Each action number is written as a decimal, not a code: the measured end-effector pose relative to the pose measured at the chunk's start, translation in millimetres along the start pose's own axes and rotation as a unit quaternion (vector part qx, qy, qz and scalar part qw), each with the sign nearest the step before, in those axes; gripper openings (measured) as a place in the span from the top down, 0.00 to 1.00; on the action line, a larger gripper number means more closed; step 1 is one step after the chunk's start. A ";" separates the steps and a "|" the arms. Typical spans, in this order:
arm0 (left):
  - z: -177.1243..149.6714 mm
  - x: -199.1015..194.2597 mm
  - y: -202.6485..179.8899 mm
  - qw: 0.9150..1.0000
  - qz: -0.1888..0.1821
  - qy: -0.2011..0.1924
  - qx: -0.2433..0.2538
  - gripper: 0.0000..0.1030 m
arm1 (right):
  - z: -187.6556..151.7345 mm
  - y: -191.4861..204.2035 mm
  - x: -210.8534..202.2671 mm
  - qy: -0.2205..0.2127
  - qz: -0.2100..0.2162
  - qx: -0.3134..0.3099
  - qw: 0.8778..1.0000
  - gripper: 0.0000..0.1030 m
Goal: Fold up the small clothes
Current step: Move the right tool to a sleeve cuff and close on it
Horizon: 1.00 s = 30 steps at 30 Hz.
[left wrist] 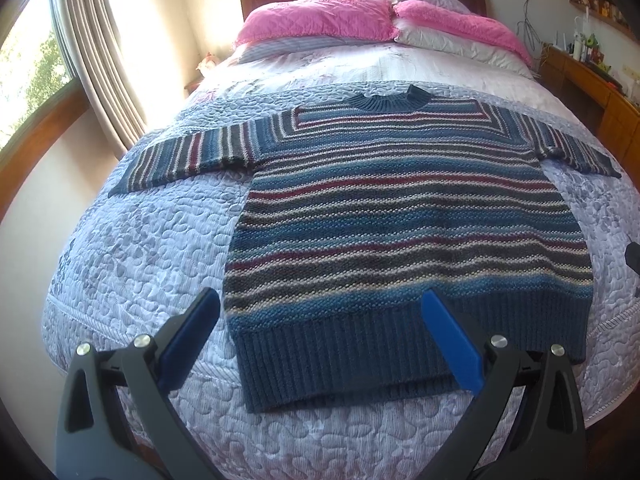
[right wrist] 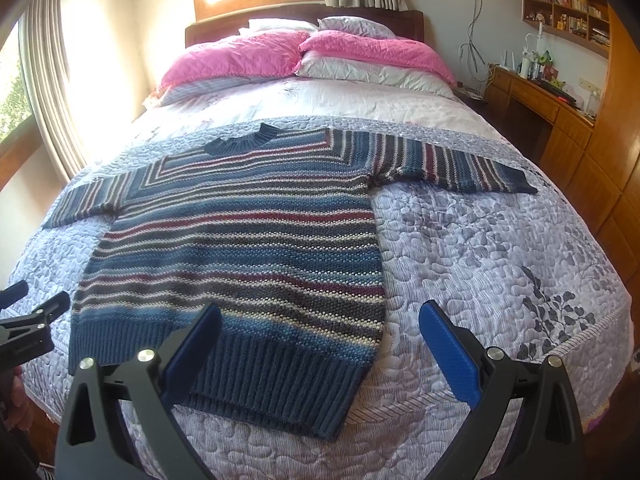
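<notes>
One striped sweater point(left wrist: 404, 216) on one bed point(left wrist: 140, 248), two pink pillows point(left wrist: 316, 20), two grippers point(left wrist: 320, 320)

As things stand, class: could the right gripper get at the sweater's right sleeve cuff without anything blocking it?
Probably yes. The right gripper is open above the sweater hem, and only bare quilt lies between it and the right sleeve cuff. It would need a forward reach.

Quilted bedspread point(left wrist: 140, 240), pink pillows point(left wrist: 320, 20) (at headboard), wooden desk point(right wrist: 536, 100), curtains point(left wrist: 96, 52).

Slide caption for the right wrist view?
Open right gripper above striped knit sweater spread flat on quilted lavender bedspread.
</notes>
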<state>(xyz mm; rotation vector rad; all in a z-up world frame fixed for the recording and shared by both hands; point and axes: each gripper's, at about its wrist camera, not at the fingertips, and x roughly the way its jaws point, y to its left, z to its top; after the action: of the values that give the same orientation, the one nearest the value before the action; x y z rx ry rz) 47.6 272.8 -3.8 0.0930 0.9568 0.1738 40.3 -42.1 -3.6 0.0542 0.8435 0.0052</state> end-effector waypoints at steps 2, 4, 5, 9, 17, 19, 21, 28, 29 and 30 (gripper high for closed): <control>13.3 5.7 -11.7 1.000 -0.001 -0.004 0.006 0.03 | 9.4 -13.3 8.3 -0.004 0.013 0.008 1.000 0.04; 28.4 12.2 -22.7 1.000 -0.003 -0.010 0.009 0.03 | 20.7 -31.3 16.5 -0.017 0.021 0.025 0.999 0.04; 36.5 16.3 -29.0 1.000 -0.006 -0.013 0.010 0.03 | 26.4 -42.0 20.3 -0.029 0.026 0.034 0.999 0.04; 71.2 40.0 -52.3 1.000 -0.019 -0.010 0.008 0.03 | 59.3 -95.1 46.8 -0.024 0.000 0.055 0.998 0.04; 149.5 105.2 -113.9 0.999 -0.038 0.009 -0.017 0.03 | 139.5 -226.3 126.9 0.048 -0.061 0.075 0.994 0.04; 169.0 120.7 -130.8 0.999 -0.040 0.009 -0.026 0.03 | 154.9 -259.3 150.3 0.066 -0.046 0.092 0.992 0.04; 187.0 135.4 -150.9 0.998 -0.046 0.010 -0.029 0.03 | 166.7 -286.9 173.2 0.088 -0.045 0.096 0.990 0.04; 222.9 175.8 -215.3 0.999 -0.050 0.015 -0.001 0.03 | 185.9 -376.4 239.7 0.151 -0.057 0.123 0.979 0.04; 225.3 180.8 -220.1 0.999 -0.052 0.015 -0.002 0.03 | 185.9 -388.1 248.0 0.159 -0.057 0.132 0.977 0.06; 226.9 185.4 -222.7 0.998 -0.053 0.015 -0.003 0.03 | 184.9 -399.4 254.3 0.164 -0.061 0.143 0.974 0.08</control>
<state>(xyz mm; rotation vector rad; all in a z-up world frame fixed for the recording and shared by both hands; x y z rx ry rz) 361.7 88.6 -57.5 0.0345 0.9889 0.0811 340.7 -442.8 -90.7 0.2779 1.1720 -0.2282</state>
